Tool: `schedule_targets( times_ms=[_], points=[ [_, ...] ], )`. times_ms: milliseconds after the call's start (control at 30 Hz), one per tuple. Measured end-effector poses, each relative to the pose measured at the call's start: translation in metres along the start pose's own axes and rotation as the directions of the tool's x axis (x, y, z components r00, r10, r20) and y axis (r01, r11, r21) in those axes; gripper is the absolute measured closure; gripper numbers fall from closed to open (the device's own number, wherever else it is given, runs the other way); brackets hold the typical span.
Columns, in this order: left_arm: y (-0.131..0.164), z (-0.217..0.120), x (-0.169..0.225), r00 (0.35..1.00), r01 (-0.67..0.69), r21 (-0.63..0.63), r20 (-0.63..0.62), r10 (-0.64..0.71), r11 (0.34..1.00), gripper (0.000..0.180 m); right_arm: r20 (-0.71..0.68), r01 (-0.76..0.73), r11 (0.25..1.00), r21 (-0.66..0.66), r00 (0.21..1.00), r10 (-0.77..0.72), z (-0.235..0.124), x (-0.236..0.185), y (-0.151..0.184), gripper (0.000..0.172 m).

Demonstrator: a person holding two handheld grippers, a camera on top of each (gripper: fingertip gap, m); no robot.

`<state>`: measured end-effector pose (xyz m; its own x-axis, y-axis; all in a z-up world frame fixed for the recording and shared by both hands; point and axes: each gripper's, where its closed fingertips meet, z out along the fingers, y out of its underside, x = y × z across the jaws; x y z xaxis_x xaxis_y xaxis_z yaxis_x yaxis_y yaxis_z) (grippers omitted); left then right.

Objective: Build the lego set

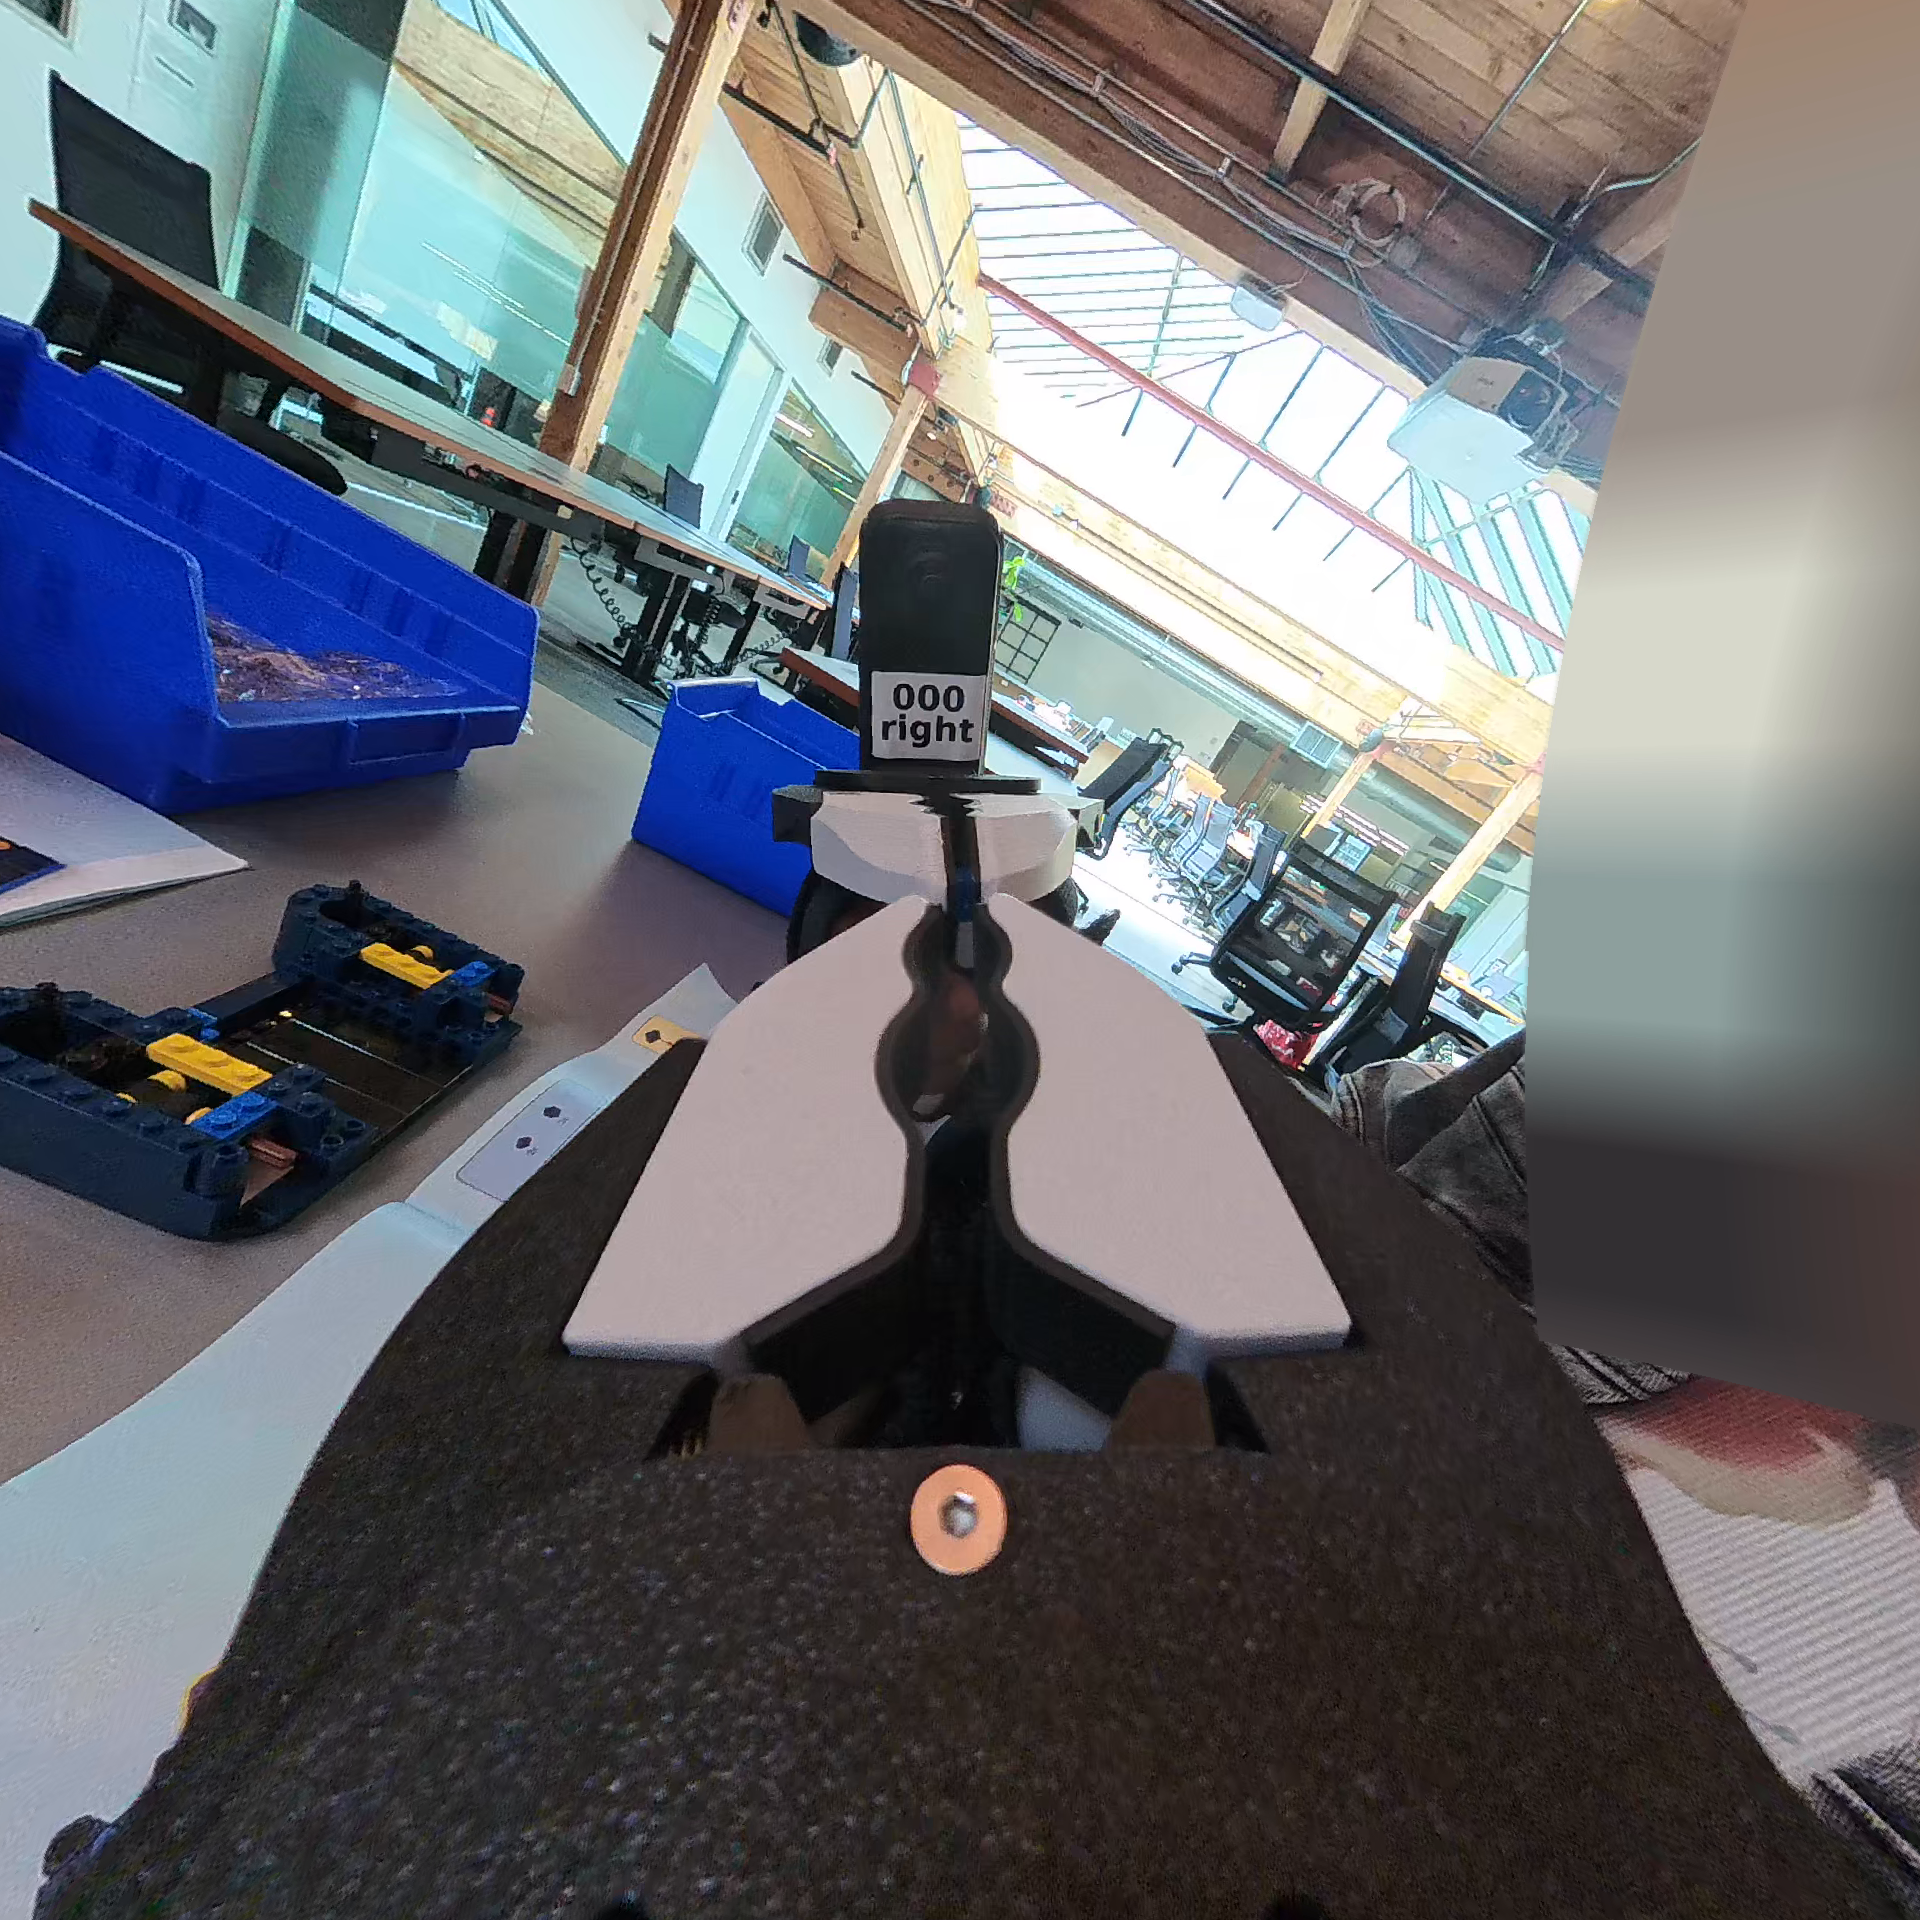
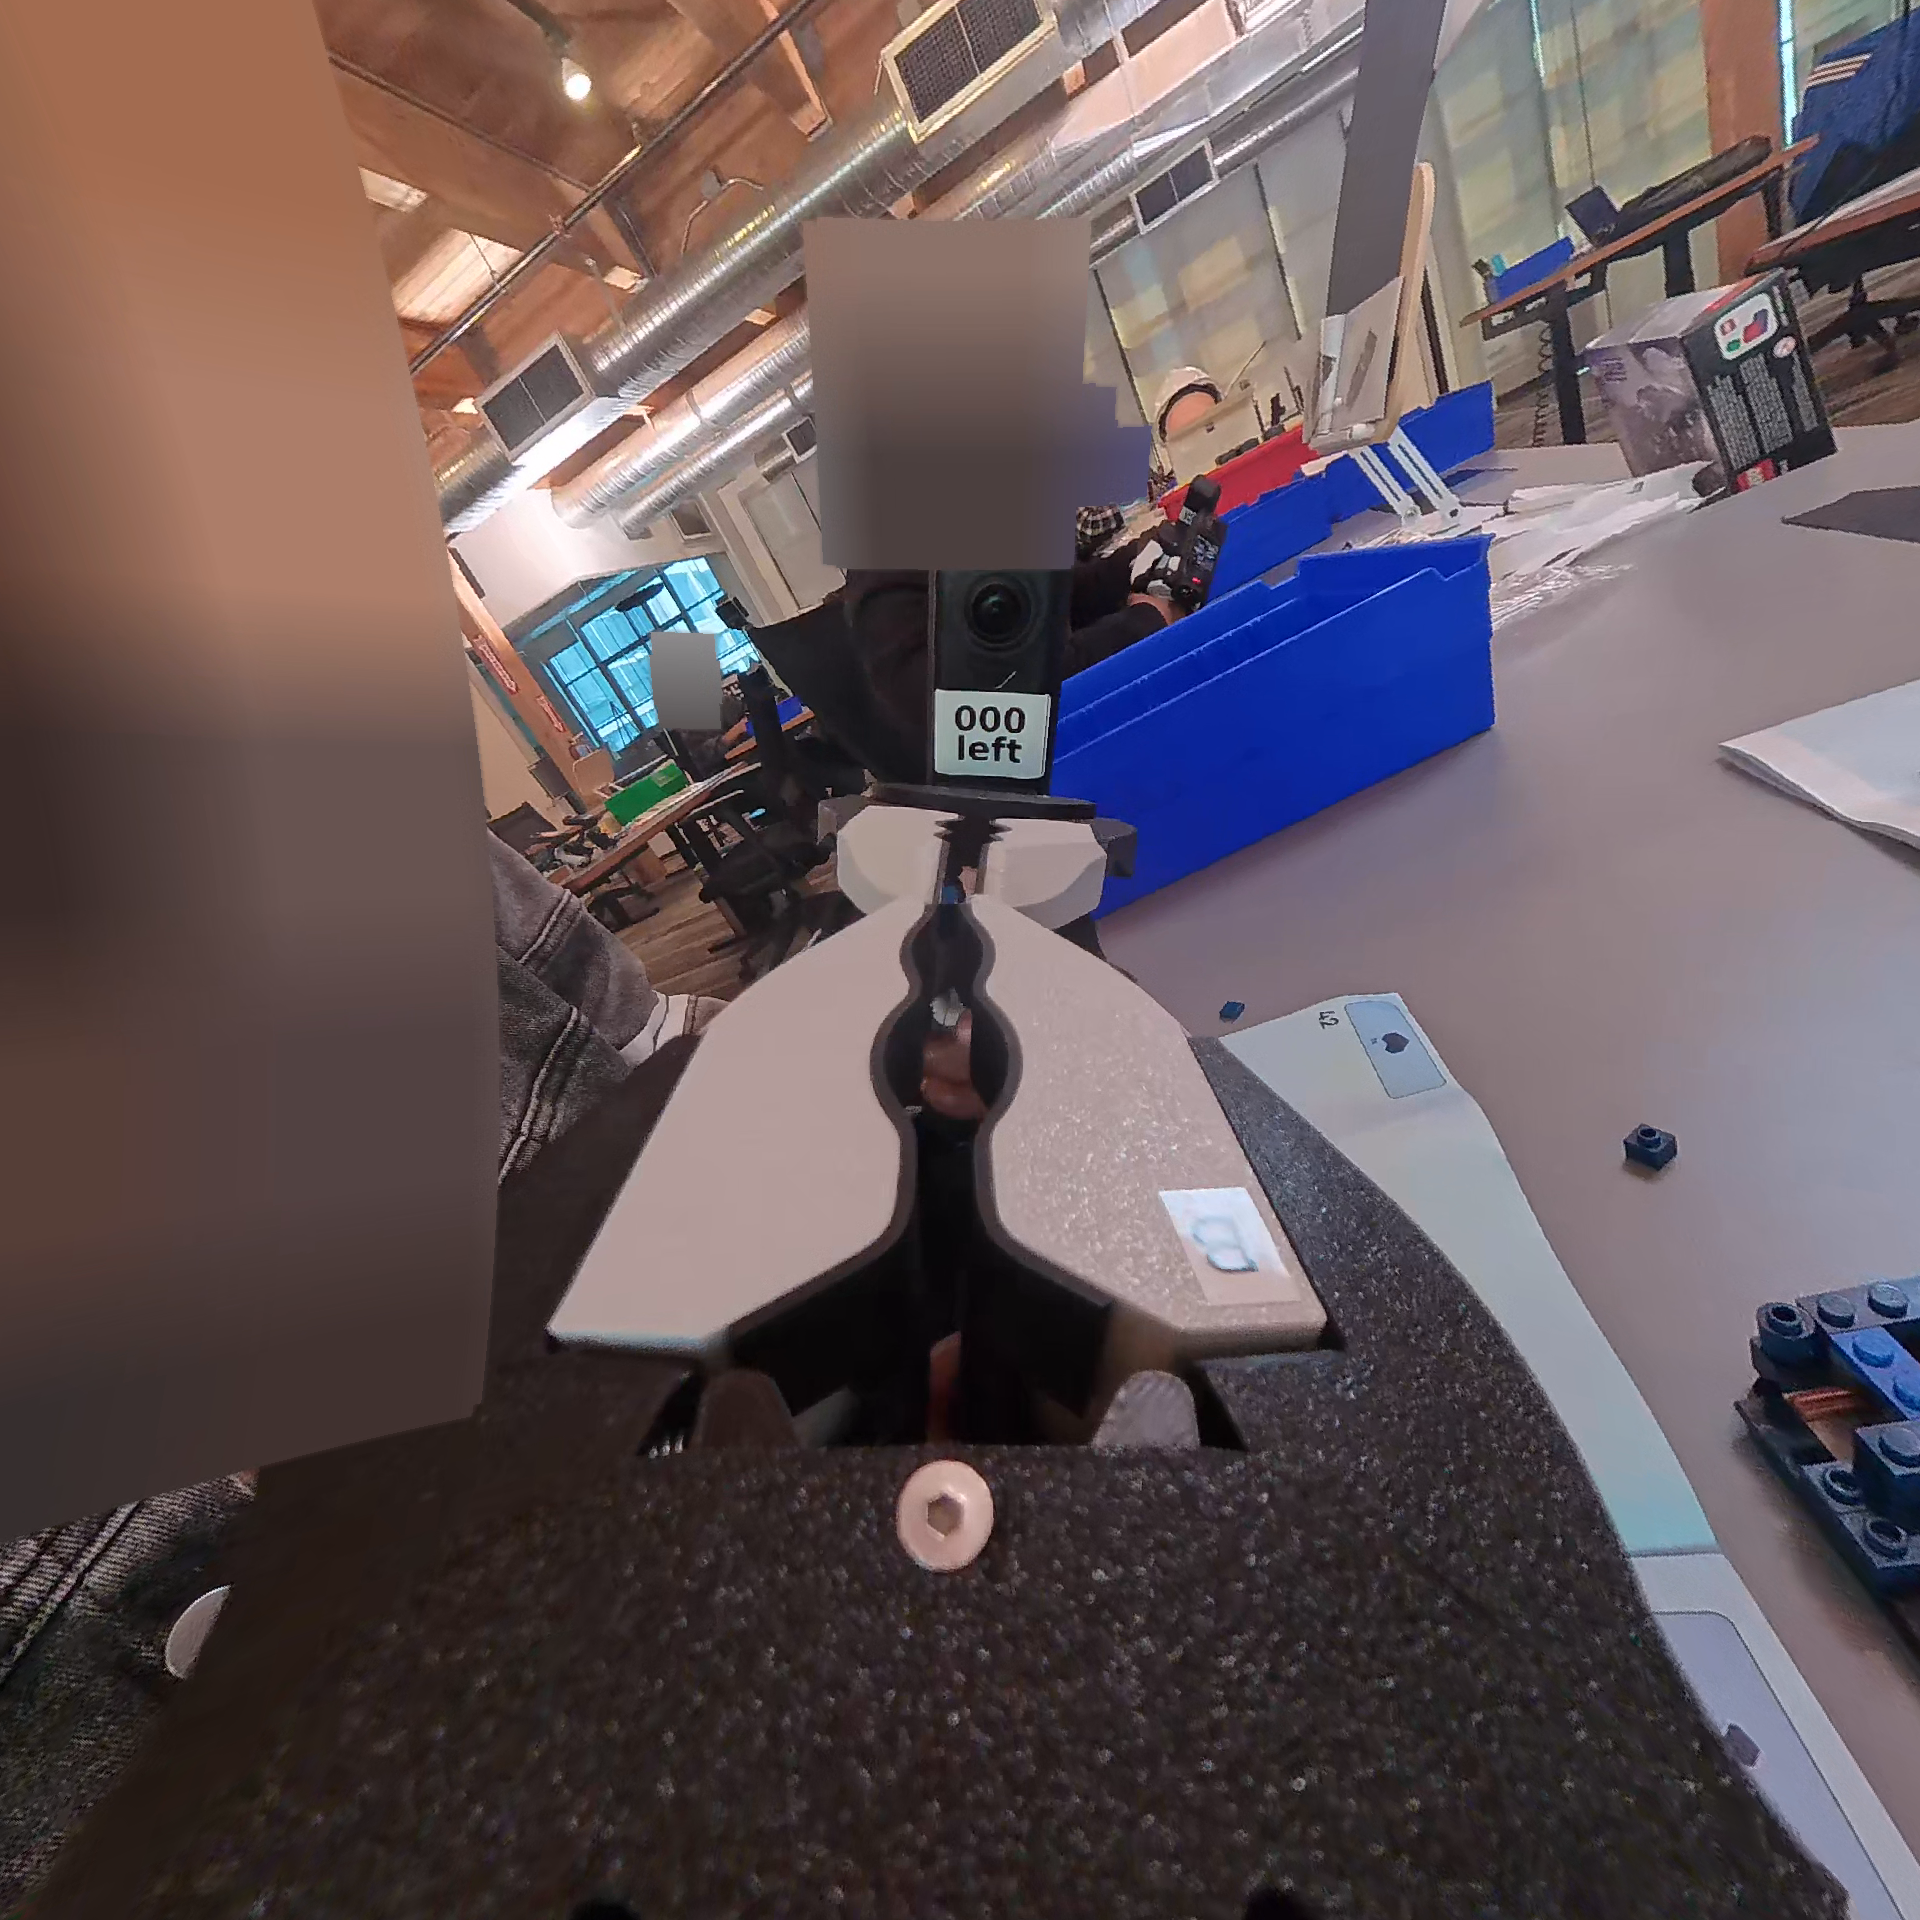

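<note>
Farthest left on the grey table sits a big blue bin, and nearer me a half-built dark blue and yellow brick model beside a printed sheet. All of them are well clear of the tongs. In the middle, the left gripper and the right gripper meet nose to nose above the table edge. Both pairs of tongs are pressed nearly together, with a small blue piece caught right where the tips meet. It looks pinched from both sides, though it is so small I can't be sure how much of each pad bears on it. That's my worry: the hold is thin and at the very tips, so a slight twist or uneven pull from either hand could pop the piece out. I judge it would then fall off the table edge toward the person's lap rather than land on the table. Squeezing harder could also skew it sideways. To the right, a loose dark blue stud lies on the table, and a dropped piece could be mistaken for it.
</note>
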<state>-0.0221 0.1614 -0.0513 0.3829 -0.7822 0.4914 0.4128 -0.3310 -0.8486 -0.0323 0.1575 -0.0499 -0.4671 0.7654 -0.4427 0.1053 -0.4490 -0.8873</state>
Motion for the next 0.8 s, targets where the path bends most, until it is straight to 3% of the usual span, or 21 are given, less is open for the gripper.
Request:
schedule_targets(
  times_ms=[433,567,700,800],
  points=[
    [0.0034,-0.002,0.0001,0.996,-0.082,-0.022,0.026,0.083,0.996,0.179,-0.033,0.058,0.998,-0.032,0.998,-0.059,0.0005,0.0005,0.003,0.17],
    [0.0036,-0.0022,-0.0003,0.999,-0.051,-0.01,0.01,0.051,0.999,0.179,-0.046,0.088,0.995,-0.041,0.995,-0.089,0.0001,0.0007,0.0032,0.169],
    [0.0031,-0.0033,-0.0006,1.0,-0.001,0.003,-0.009,0.001,1.0,0.18,-0.055,0.176,0.983,-0.055,0.982,-0.179,0.0004,-0.0025,0.003,0.162],
    [0.003,-0.0057,-0.0059,0.998,0.06,0.01,0.004,-0.06,0.998,0.179,-0.108,0.344,0.934,-0.099,0.929,-0.354,-0.0029,-0.0034,-0.0002,0.151]
  ],
)
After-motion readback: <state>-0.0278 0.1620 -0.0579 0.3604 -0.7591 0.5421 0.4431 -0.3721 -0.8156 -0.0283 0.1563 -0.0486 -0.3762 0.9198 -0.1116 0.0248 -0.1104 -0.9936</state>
